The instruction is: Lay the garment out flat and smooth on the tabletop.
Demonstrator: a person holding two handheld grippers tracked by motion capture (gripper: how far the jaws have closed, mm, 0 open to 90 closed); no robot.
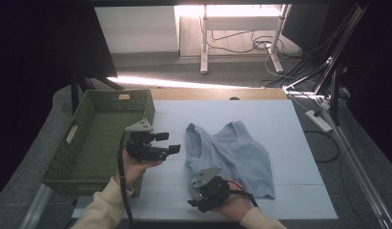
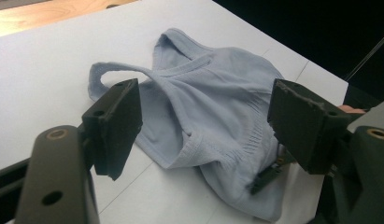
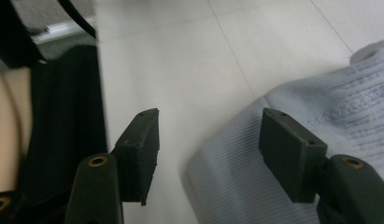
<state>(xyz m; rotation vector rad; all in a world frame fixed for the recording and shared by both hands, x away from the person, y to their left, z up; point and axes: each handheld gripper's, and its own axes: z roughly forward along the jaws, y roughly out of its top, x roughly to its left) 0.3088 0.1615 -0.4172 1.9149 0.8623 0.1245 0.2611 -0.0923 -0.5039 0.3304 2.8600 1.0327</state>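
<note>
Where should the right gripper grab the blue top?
Take the blue top at its near bottom corner, coming from the person's side. In the right gripper view the ribbed hem lies flat between the right gripper's open jaws, with bare white table beside it, so one jaw could probably slide under the edge.

Lab: aluminium rig frame [image 1: 348, 157] (trailing cables [image 1: 260, 45]), carpet.

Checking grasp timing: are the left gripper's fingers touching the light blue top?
Apart. The left gripper view shows the left gripper with both fingers raised in front of the light blue top, open, nothing between them.
</note>
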